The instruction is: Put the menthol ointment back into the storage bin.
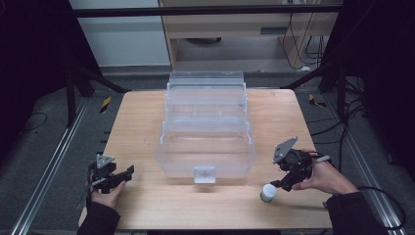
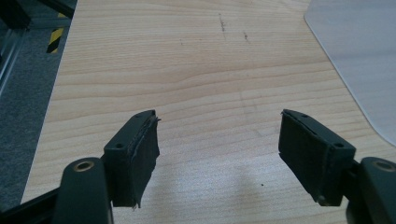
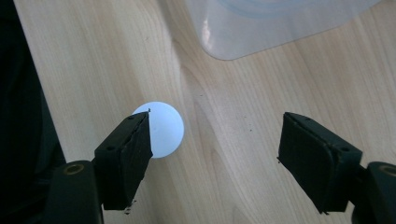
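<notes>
A small round container with a white lid stands on the wooden table near the front right. My right gripper hovers just right of it, open, held by a hand. In the right gripper view the white lid lies beside and partly behind the left jaw of my right gripper, not between the jaws. My left gripper rests open at the front left; in the left gripper view my left gripper has bare wood between its jaws.
A large clear plastic tiered box with a front latch stands open mid-table; its corner shows as the clear box and the clear box. Metal rails and cables lie on the floor around the table.
</notes>
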Available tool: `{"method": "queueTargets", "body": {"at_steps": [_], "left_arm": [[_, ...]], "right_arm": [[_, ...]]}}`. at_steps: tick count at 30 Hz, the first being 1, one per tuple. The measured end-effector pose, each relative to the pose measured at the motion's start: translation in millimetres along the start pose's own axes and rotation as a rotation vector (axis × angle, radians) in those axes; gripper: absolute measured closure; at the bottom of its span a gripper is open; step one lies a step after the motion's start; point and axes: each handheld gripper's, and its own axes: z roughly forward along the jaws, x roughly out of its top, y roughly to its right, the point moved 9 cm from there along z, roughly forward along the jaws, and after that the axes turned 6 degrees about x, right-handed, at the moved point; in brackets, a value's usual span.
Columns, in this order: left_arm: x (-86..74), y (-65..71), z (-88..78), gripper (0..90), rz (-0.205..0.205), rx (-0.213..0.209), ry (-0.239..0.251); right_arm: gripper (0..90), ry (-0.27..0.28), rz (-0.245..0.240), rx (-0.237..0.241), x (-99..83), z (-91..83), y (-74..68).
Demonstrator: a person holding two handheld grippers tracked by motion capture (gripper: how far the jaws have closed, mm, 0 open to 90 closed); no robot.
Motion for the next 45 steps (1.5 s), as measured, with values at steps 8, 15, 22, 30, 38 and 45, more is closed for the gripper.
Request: {"method": "queueTargets", "body": {"at_steps": [8,15,22,30,38,45], "left_arm": [[0.1,0.1,-0.1,28.3,0.001,-0.001,0.001],[0.1,0.4,0.0,28.3,0.002,-0.002,0.000],[0.2,0.3,-0.1,28.3,0.002,-0.002,0.001],[0.0,0.8,0.1,28.6,0.007,-0.002,-0.001],[-0.1,0.7,0.1,28.9,0.009,-0.001,-0.003],[-0.2,0.9,0.3,29.0,0.011,-0.001,-0.004]], "right_arm": [[26.0,-0.029,-0.052,0.032,0.8,4.7,-10.5],[27.5,-0.055,-0.108,0.056,-0.3,9.4,-17.9],[28.8,-0.082,-0.151,0.073,-1.9,13.8,-23.9],[27.6,-0.109,-0.184,0.084,-6.7,22.3,-27.5],[29.1,-0.150,-0.219,0.085,-9.2,30.9,-29.8],[31.7,-0.177,-0.232,0.089,-10.5,39.2,-30.8]]}}
